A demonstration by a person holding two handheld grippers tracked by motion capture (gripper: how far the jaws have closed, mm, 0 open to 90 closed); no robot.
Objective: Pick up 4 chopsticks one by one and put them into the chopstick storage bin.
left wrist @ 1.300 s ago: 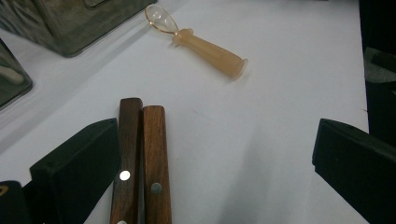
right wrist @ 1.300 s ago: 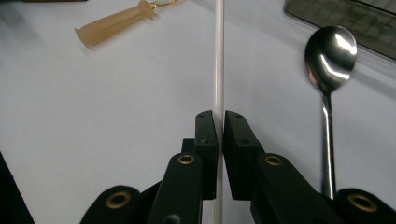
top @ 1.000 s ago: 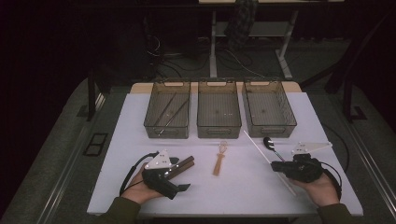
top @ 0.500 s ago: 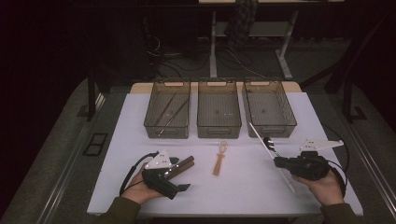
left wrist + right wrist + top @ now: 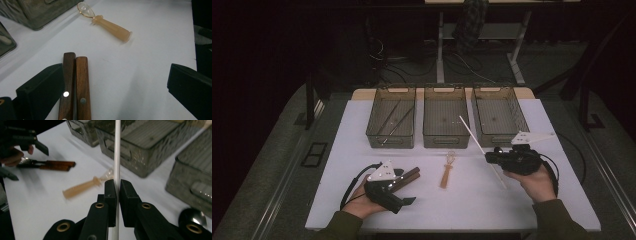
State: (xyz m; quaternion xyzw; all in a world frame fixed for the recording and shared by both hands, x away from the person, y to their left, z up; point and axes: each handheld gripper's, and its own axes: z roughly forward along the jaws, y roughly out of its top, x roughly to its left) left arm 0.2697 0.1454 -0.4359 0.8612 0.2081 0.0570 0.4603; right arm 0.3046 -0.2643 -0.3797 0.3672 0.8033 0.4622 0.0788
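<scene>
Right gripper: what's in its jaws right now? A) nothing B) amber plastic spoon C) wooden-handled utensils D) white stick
D: in the right gripper view the right gripper has both jaws pressed onto the thin white stick, which runs up between them; the amber plastic spoon lies on the table beyond.

Both of the person's forearms wear olive-green sleeves (image 5: pixel 557 220) that end at the wrist. The left tool (image 5: pixel 408 200) has a black body with a pale grey three-cornered plate (image 5: pixel 380 173) on top and a black cable (image 5: pixel 349 186) looping from its rear. The right tool (image 5: pixel 117 188) is black too, with its own grey plate (image 5: pixel 528 138) and a black cable (image 5: pixel 555 170). Its jaws are blocky black pads on arms set with brass-coloured rivets (image 5: pixel 99 205).
</scene>
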